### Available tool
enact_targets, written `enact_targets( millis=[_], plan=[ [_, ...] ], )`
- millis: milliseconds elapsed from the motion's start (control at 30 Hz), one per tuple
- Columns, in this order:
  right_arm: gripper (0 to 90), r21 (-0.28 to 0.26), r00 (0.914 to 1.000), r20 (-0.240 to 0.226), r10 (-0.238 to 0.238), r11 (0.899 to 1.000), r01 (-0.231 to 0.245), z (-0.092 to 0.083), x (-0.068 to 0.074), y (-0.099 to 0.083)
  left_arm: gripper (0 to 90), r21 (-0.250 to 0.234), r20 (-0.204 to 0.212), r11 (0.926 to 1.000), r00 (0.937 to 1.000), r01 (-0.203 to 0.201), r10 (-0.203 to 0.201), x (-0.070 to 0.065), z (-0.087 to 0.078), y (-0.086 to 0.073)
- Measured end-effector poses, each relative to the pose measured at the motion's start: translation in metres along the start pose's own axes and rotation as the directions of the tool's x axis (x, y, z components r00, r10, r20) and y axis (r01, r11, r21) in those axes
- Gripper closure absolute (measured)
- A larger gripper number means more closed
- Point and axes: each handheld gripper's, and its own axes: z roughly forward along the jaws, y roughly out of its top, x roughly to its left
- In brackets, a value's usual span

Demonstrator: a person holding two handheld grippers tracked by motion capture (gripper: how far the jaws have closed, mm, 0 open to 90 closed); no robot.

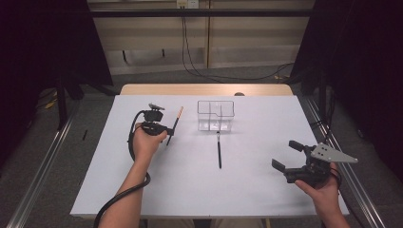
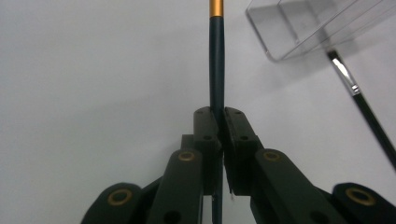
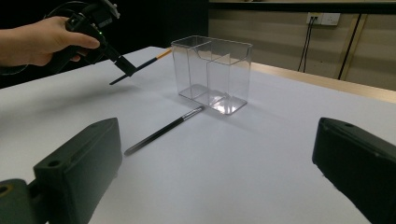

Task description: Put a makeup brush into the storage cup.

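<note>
A dark brush with a gold band is clamped between the closed jaws of the left gripper, lifted off the white table in the right gripper view and pointing toward the far edge. The grip sits low on the handle, so most of the shaft projects ahead of the jaws. The clear divided box stands just to the right of it in the high view, and a 2nd brush lies on the table in front of the box, its bristle end close to the box's near wall. The right gripper is held near the table's right edge with its jaws spread wide and nothing between them.

The step in hand is judged to be carrying the held brush to the box. To do it well, the clamp should be kept firm, since a long shaft held near 1 end can pivot. The brush is best tipped upright before it is brought over 1 compartment, so the thin wall is not struck and the light box is not pushed.
</note>
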Motion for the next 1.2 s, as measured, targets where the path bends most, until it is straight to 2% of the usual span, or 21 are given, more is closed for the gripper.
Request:
enact_targets(
  millis=[67,233,267,333,367,500,533,567,600,633,700,733,833,867,933,967,1067,1100,1133,1200],
  plan=[
    [1.2,-0.002,1.0,-0.004,-0.001,1.0,0.001,0.001,0.001,0.001,85.0,-0.039,0.009,0.9992,0.9999,-0.011,0.011,-0.001,-0.007,-0.003],
    [1.2,0.001,0.9999,-0.01,-0.002,1.0,0.002,0.005,0.004,0.002,84.9,-0.138,0.081,0.9904,0.9967,0.011,0.0,-0.006,-0.019,-0.009],
    [1.2,-0.001,1.0,-0.009,-0.001,1.0,0.001,0.006,0.004,0.003,84.9,-0.141,0.092,0.9899,0.9958,0.007,0.006,-0.007,-0.021,-0.01],
    [1.2,-0.004,1.0,-0.01,-0.001,1.0,0.001,0.006,0.005,0.004,84.9,-0.183,0.139,0.983,0.99,0.002,0.024,-0.012,-0.026,-0.012],
    [1.2,-0.004,1.0,-0.01,-0.001,1.0,0.001,0.006,0.005,0.004,84.9,-0.183,0.139,0.983,0.99,0.002,0.024,-0.012,-0.026,-0.012],
    [1.2,-0.003,0.9999,-0.014,0.004,1.0,-0.004,0.009,0.005,0.004,84.9,-0.222,0.186,0.9749,0.9811,-0.012,0.054,-0.021,-0.029,-0.017],
    [1.2,-0.003,0.9999,-0.014,0.004,1.0,-0.004,0.009,0.005,0.004,84.9,-0.222,0.186,0.9749,0.9811,-0.012,0.054,-0.021,-0.029,-0.017],
    [1.2,-0.001,0.9999,-0.014,0.008,1.0,-0.008,0.01,0.005,0.003,84.9,-0.221,0.194,0.9752,0.9791,-0.017,0.061,-0.022,-0.03,-0.017],
    [1.2,-0.001,0.9999,-0.014,0.008,1.0,-0.008,0.01,0.005,0.003,84.9,-0.236,0.211,0.9718,0.9759,-0.006,0.057,-0.023,-0.029,-0.018],
    [1.2,-0.001,0.9999,-0.014,0.007,1.0,-0.008,0.01,0.005,0.004,84.9,-0.233,0.21,0.9724,0.9755,-0.014,0.064,-0.023,-0.03,-0.019],
    [1.2,-0.002,0.9999,-0.014,0.007,1.0,-0.007,0.011,0.006,0.004,84.9,-0.244,0.244,0.9697,0.9679,0.0,0.061,-0.023,-0.03,-0.022],
    [1.2,0.0,0.9999,-0.013,0.006,1.0,-0.006,0.011,0.005,0.004,84.9,-0.248,0.247,0.9688,0.9671,0.002,0.061,-0.024,-0.03,-0.023],
    [1.2,-0.001,0.9998,-0.015,0.009,1.0,-0.009,0.011,0.005,0.005,84.9,-0.256,0.277,0.9667,0.957,-0.011,0.084,-0.025,-0.031,-0.026],
    [1.2,-0.001,0.9998,-0.017,0.014,1.0,-0.014,0.012,0.005,0.004,84.9,-0.252,0.275,0.9675,0.9573,-0.017,0.089,-0.027,-0.03,-0.026],
    [1.2,-0.001,0.9997,-0.017,0.019,1.0,-0.019,0.013,0.005,0.005,84.9,-0.26,0.292,0.9652,0.9508,-0.026,0.104,-0.029,-0.03,-0.028],
    [1.2,-0.001,0.9997,-0.017,0.019,1.0,-0.019,0.013,0.005,0.005,84.9,-0.26,0.292,0.9652,0.9508,-0.026,0.104,-0.029,-0.03,-0.028],
    [1.2,-0.006,0.9993,-0.021,0.031,0.999,-0.031,0.014,0.004,0.005,84.9,-0.266,0.308,0.9637,0.9447,-0.028,0.112,-0.033,-0.03,-0.029],
    [1.2,-0.005,0.9993,-0.02,0.033,0.999,-0.033,0.015,0.004,0.006,84.9,-0.267,0.318,0.963,0.9396,-0.039,0.126,-0.036,-0.03,-0.03],
    [1.2,-0.005,0.9993,-0.02,0.033,0.999,-0.033,0.015,0.004,0.006,84.9,-0.267,0.318,0.963,0.9396,-0.039,0.126,-0.036,-0.03,-0.03],
    [1.2,-0.001,0.9991,-0.021,0.037,0.999,-0.037,0.016,0.004,0.005,84.9,-0.269,0.33,0.9622,0.9344,-0.043,0.134,-0.039,-0.03,-0.031]
  ],
)
